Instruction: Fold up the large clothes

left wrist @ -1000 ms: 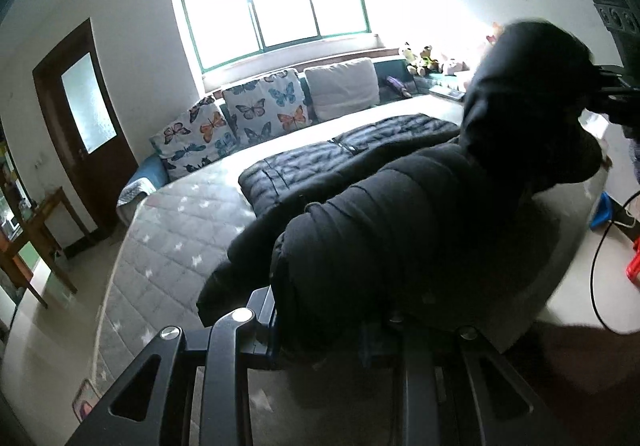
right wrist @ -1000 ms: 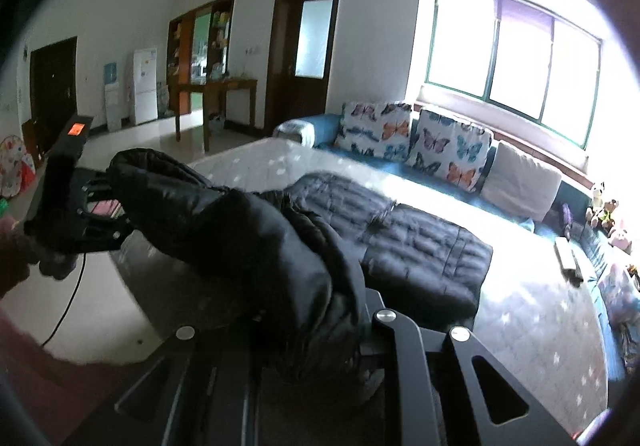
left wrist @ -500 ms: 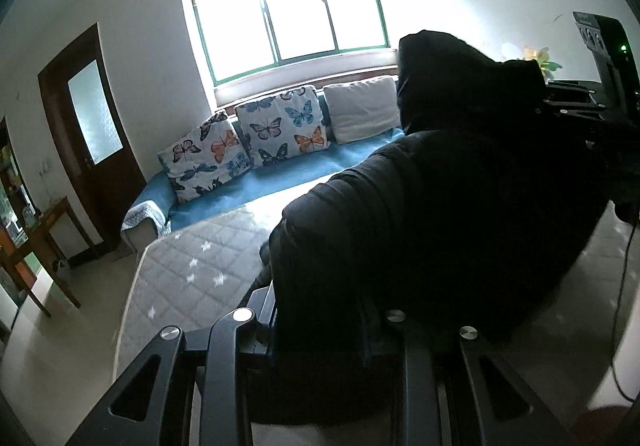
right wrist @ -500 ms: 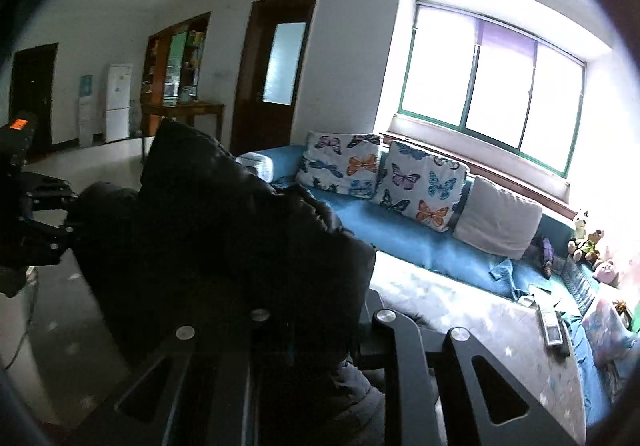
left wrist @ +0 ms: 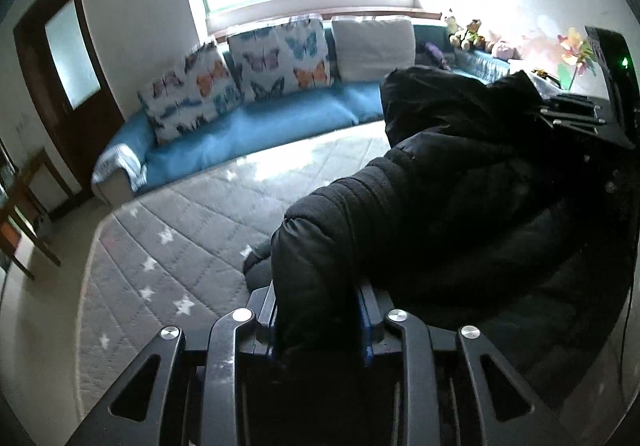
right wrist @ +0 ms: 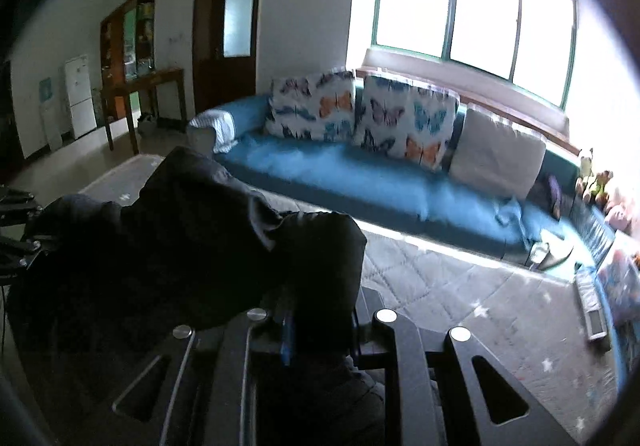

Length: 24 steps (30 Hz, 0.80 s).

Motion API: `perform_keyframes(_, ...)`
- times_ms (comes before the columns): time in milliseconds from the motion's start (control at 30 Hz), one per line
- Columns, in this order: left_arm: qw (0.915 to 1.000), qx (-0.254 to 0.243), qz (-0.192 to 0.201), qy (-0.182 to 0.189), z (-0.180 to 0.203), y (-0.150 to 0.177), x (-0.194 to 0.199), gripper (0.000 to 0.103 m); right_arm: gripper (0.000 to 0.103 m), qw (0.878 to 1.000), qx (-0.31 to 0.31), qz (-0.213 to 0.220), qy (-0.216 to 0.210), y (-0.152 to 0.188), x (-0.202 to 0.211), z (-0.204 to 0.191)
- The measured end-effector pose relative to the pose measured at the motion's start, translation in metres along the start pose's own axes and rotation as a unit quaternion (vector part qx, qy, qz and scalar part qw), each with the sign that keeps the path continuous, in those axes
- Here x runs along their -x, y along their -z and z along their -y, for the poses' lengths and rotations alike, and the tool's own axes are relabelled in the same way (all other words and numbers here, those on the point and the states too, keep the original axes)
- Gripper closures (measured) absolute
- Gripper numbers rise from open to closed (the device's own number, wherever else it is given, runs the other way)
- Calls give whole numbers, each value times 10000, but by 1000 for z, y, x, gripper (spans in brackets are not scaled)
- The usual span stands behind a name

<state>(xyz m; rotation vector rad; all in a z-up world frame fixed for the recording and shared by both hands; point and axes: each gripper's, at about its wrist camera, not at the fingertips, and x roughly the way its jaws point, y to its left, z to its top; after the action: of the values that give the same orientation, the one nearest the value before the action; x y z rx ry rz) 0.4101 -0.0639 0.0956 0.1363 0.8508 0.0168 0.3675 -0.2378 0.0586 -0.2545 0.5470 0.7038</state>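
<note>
A black puffer jacket [left wrist: 440, 206] hangs bunched between both grippers, over a grey quilted mat [left wrist: 168, 238] with white stars. My left gripper [left wrist: 318, 302] has a thick fold of the jacket between its pads; its jaws are opening slightly while the fabric still fills the gap. In the right wrist view my right gripper [right wrist: 320, 310] is shut on another fold of the jacket [right wrist: 180, 246]. The right gripper [left wrist: 576, 114] shows at the far right of the left wrist view, the left gripper [right wrist: 20, 230] at the left edge of the right wrist view.
A blue sofa [right wrist: 360, 174] with butterfly cushions [right wrist: 404, 122] runs along the mat's far side under the window. A remote [right wrist: 592, 310] and small items lie near the mat's right end. A wooden table [right wrist: 140, 86] and a door [right wrist: 228, 26] stand far left.
Both grippers have carried the jacket's held edge across the mat toward the sofa. The flat quilted half that lay ahead is now out of sight under the bunched jacket.
</note>
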Motion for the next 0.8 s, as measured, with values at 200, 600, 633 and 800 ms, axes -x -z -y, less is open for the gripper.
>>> perform_keyframes(200, 9982, 401, -435, 92, -10, 7, -37, 53, 80, 9971, -392, -639, -88, 15, -26, 9)
perform_keyframes(600, 9892, 1113, -828, 476, -58, 30, -102, 35, 74, 9864, -1131, -1134, -378, 25, -54, 33)
perform_keyframes(633, 9890, 1121, -838, 469, -64, 30, -109, 35, 73, 9859, -1147, -1160, -360, 26, -53, 33)
perform_keyframes(800, 9874, 1217, -885, 492, -75, 31, -126, 29, 65, 9812, -1394, -1250, -474, 25, -65, 42)
